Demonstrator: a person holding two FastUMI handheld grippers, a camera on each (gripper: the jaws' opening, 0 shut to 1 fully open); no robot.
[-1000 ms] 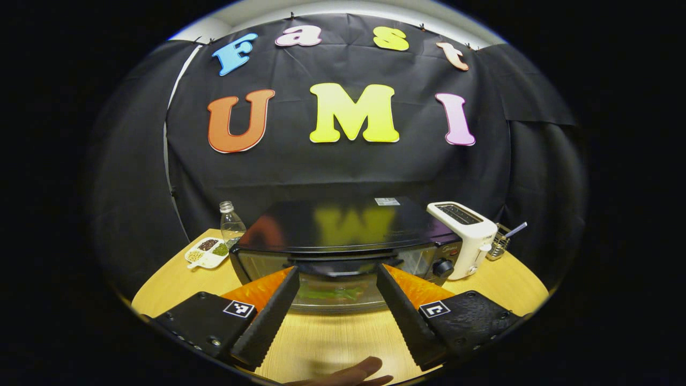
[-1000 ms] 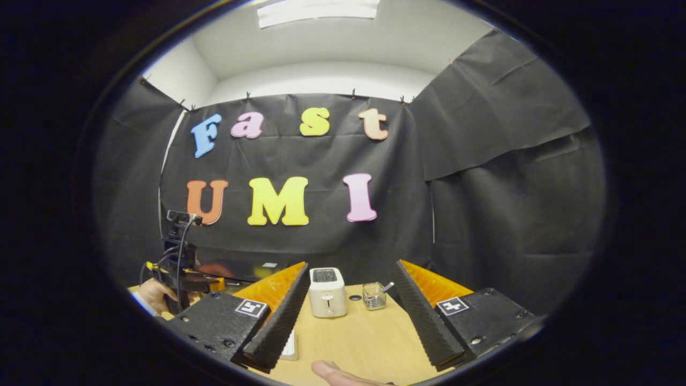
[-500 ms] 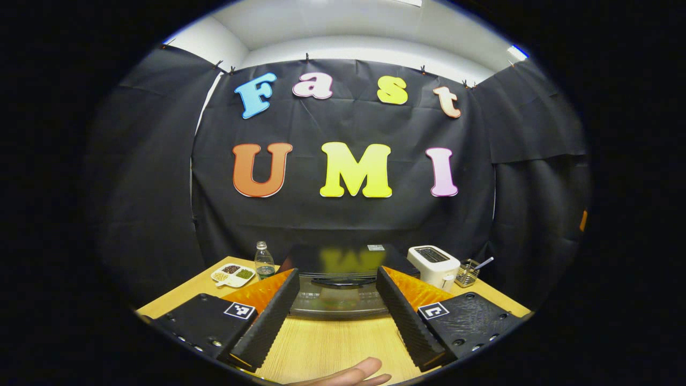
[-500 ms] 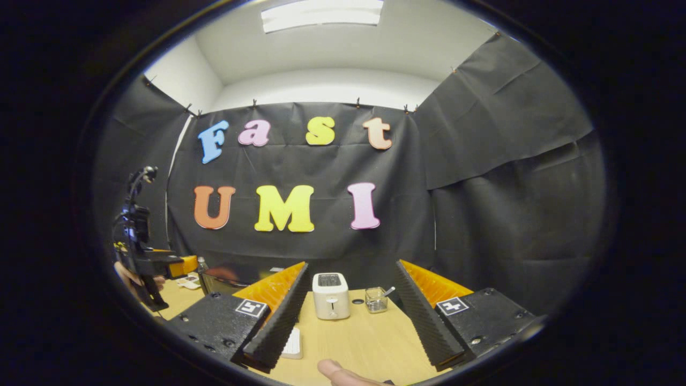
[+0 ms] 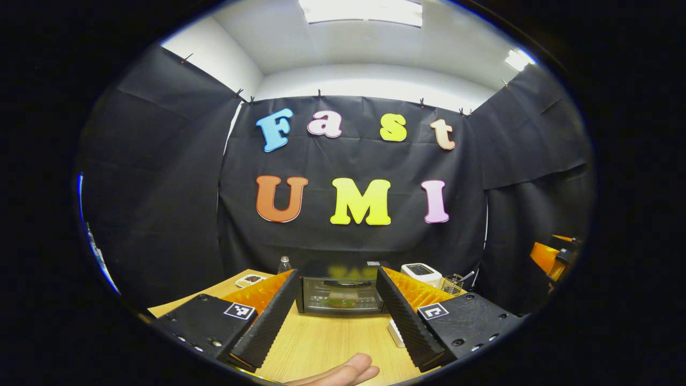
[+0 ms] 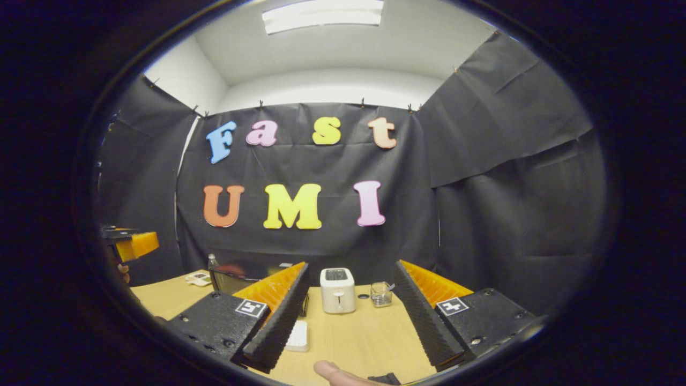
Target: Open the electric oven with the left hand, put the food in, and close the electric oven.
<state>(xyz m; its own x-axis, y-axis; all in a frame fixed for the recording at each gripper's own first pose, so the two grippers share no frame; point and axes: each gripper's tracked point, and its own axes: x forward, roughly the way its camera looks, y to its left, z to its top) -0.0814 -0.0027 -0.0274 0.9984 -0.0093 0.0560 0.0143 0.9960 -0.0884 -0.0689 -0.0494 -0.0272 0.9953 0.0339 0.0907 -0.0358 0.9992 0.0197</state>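
The left claw (image 5: pixel 336 316) had been drawn back from the closed electric oven (image 5: pixel 340 294), standing far on the worktop (image 5: pixel 327 343); both it and the right claw (image 6: pixel 351 316) were held apart, empty.

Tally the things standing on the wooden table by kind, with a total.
Electric oven: 1
Toaster: 1
Clear bottle: 1
Divided snack dish: 1
Glass holder with a utensil: 1
Flat white block: 1
Total: 6
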